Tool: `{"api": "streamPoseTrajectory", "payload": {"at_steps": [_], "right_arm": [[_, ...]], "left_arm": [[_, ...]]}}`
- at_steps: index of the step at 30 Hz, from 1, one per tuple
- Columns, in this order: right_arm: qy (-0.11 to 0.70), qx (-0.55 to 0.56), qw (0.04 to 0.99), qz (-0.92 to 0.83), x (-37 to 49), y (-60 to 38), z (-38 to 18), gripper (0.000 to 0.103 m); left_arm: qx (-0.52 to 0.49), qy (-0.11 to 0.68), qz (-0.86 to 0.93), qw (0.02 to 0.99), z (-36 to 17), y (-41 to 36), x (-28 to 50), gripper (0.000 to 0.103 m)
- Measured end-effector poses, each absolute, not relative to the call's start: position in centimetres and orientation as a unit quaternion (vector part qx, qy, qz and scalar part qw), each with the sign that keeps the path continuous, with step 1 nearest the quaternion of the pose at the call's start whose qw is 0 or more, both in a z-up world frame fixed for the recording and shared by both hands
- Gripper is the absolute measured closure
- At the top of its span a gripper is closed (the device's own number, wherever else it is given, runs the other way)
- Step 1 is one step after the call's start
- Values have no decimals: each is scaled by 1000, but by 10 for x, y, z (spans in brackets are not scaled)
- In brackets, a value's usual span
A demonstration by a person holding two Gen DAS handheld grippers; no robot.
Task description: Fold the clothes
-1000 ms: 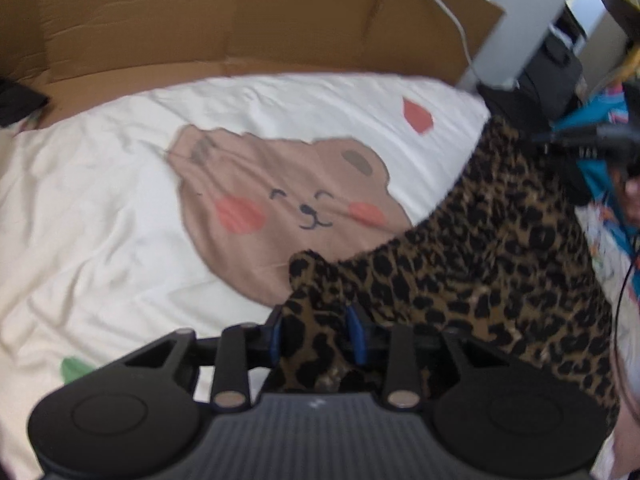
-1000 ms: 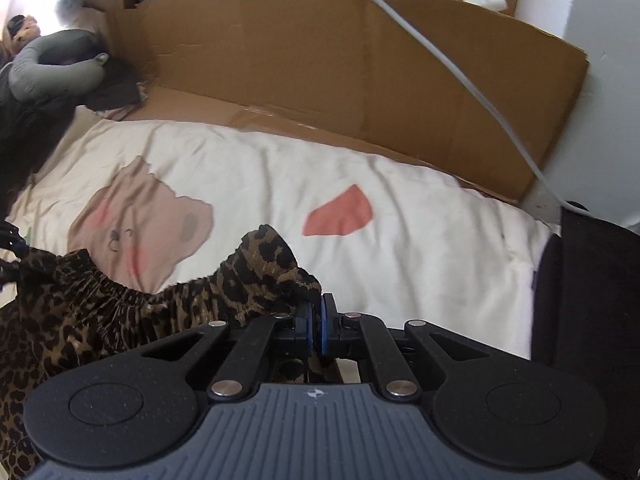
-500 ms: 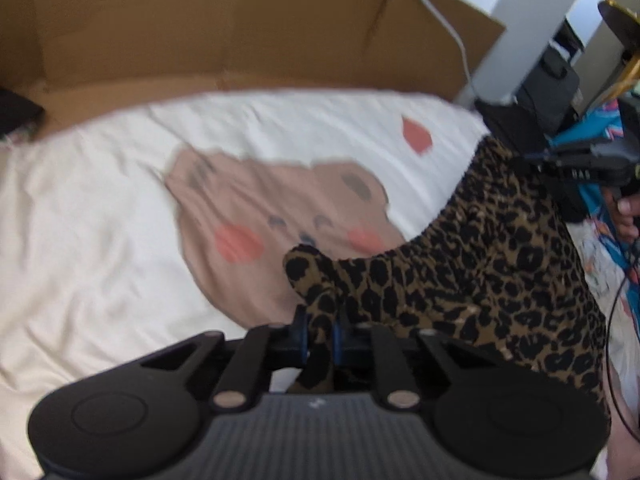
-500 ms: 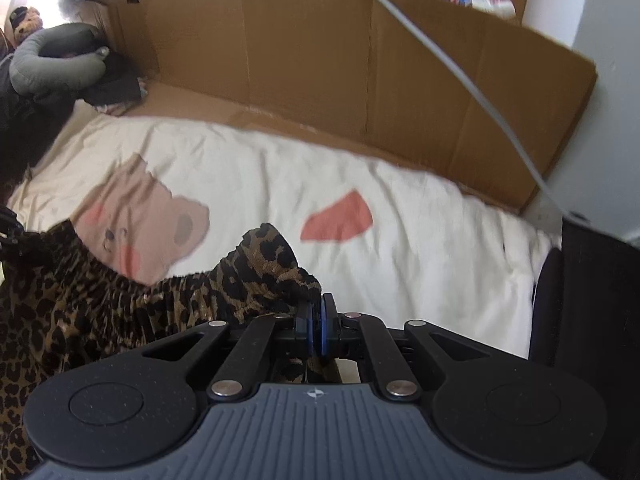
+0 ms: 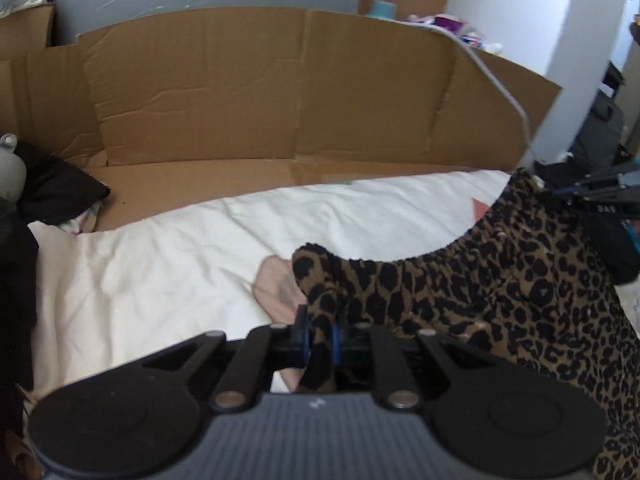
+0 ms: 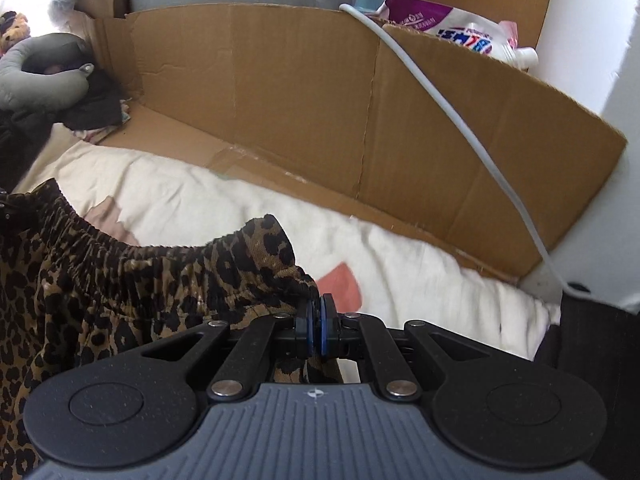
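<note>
A leopard-print garment [image 5: 500, 292] with a gathered elastic waistband hangs stretched between both grippers above the bed. My left gripper [image 5: 319, 338] is shut on one end of the waistband. At the other end my right gripper [image 6: 316, 330] is shut on the same garment [image 6: 120, 280], and it shows at the far right of the left wrist view as the right gripper [image 5: 592, 196]. The waistband sags a little between them. The lower part of the garment drops out of view.
A white bedsheet [image 5: 160, 264] with a bear print [image 5: 276, 288] and a red patch [image 6: 340, 284] lies below. A flattened cardboard wall [image 5: 280, 92] stands behind, with a white cable [image 6: 460, 112] draped over it. Dark clothes [image 5: 60, 188] and a grey neck pillow [image 6: 36, 76] sit at left.
The left gripper closed on the waistband, from jaws apart to shut. Both grippers rose with the garment, so the views tilt up and the bear print has dropped mostly behind the cloth.
</note>
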State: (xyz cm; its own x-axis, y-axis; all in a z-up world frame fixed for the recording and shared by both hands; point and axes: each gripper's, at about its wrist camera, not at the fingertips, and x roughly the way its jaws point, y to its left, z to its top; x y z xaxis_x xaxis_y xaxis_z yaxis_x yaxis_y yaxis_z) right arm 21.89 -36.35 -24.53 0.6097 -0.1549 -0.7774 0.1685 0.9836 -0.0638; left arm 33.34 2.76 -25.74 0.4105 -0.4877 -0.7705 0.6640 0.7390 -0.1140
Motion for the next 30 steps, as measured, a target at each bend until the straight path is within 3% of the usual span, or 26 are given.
{"api": "streamPoseTrajectory", "payload": {"at_steps": [20, 22, 25, 27, 30], "right_arm": [[457, -46, 877, -139, 299, -389, -259, 99], [465, -48, 869, -165, 298, -395, -267, 97], [476, -42, 858, -189, 294, -404, -275, 75], [470, -46, 864, -177, 280, -404, -269, 70], [463, -56, 870, -160, 257, -400, -257, 65]], "left_arm": [[113, 412, -303, 852, -266, -4, 395, 92], [123, 435, -285, 845, -277, -11, 399, 87], [149, 449, -269, 839, -287, -12, 395, 75], [146, 446, -268, 842, -284, -4, 387, 58], [142, 443, -266, 844, -278, 11, 375, 52]]}}
